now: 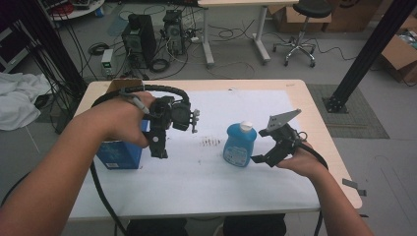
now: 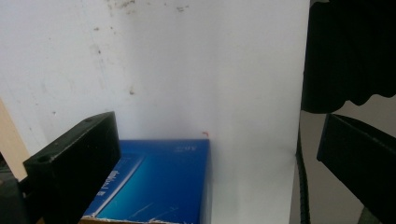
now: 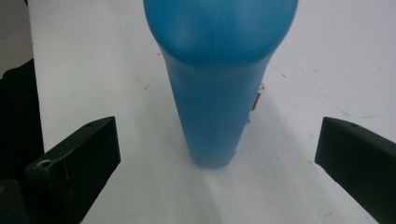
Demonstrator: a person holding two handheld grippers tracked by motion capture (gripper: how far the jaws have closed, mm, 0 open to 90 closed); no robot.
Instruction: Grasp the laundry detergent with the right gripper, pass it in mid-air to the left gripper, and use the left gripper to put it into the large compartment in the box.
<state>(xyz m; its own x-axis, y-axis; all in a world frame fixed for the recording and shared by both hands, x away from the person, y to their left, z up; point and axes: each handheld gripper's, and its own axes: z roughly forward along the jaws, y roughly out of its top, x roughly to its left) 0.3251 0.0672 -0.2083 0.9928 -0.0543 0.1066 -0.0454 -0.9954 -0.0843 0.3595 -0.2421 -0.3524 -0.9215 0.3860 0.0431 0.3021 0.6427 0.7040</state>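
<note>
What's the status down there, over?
Left hand-held gripper open above the box. Right hand-held gripper open, lined up on the bottle, not touching. Nothing between jaws and bottle.

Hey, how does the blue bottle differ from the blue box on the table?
The blue bottle is rounded, translucent and white-capped, while the blue box is squared, opaque cardboard. The bottle stands near the table's middle, in front of the right gripper; the box sits at the left edge, partly hidden beneath the left gripper. The bottle is capped, but the box's top looks torn open. Both are blue, upright and ungripped on the white sheet.
</note>
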